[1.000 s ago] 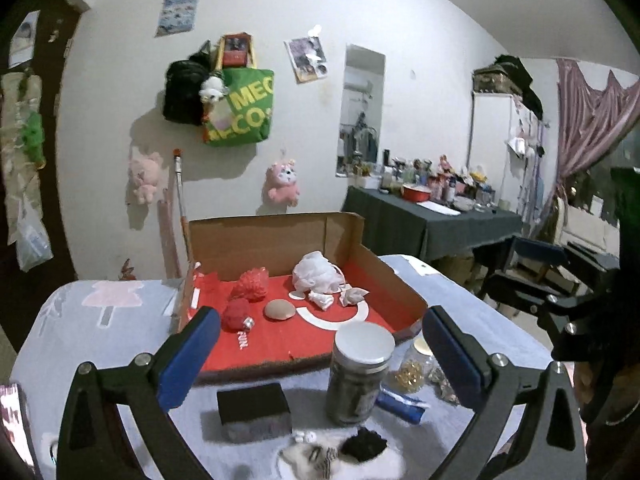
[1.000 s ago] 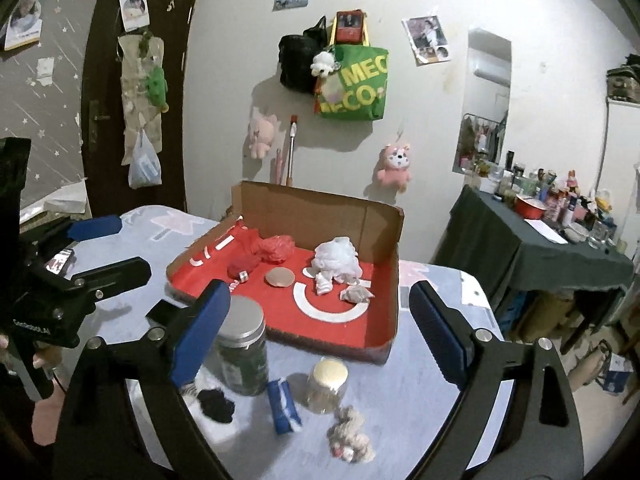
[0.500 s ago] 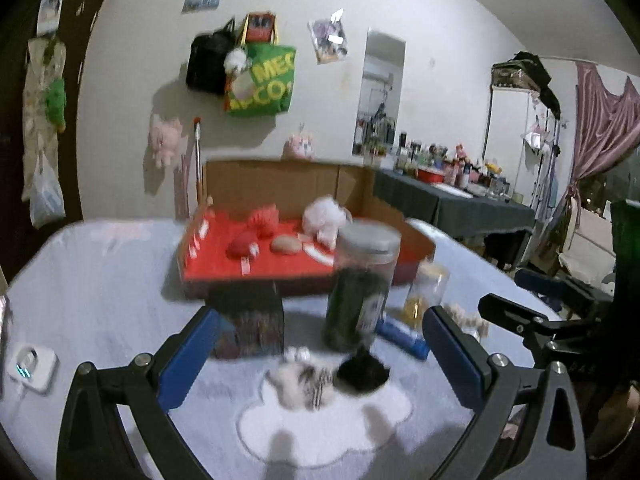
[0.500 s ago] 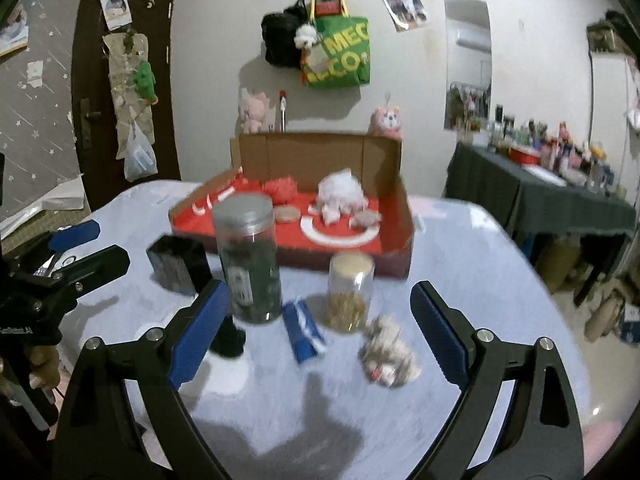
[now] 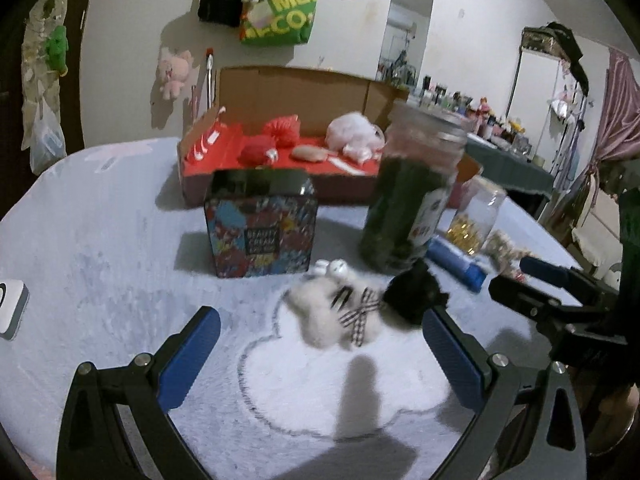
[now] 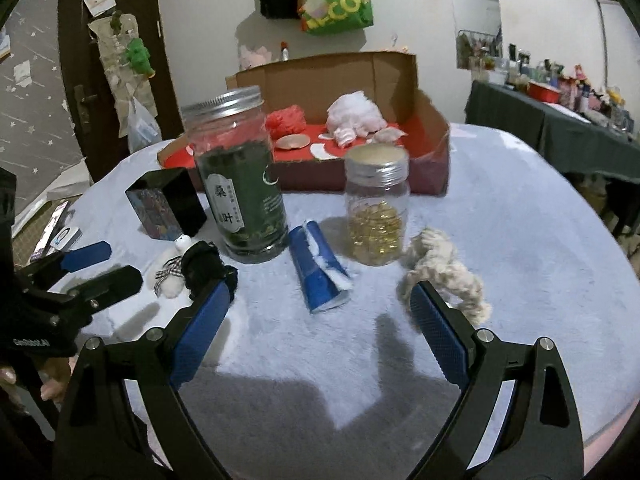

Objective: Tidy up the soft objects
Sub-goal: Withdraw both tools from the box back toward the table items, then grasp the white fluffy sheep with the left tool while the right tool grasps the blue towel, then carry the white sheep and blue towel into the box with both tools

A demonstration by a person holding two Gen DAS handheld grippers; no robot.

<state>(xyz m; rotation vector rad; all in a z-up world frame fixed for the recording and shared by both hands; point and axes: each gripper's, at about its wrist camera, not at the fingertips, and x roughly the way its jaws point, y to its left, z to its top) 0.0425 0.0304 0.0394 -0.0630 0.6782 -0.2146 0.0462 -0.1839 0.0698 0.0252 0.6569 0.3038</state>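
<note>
both grippers have dropped low toward the table's near edge, jaws wide and empty: left gripper frames the white plush, right gripper nears the rope knot.

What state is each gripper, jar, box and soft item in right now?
Left gripper: open, empty.
Right gripper: open, empty.
Tall jar: upright, lid on.
Small jar: upright, lid on.
Cardboard box: open, soft items inside.
Black tin: upright, closed.
White plush: lying on table.
Rope toy: lying on table.
</note>
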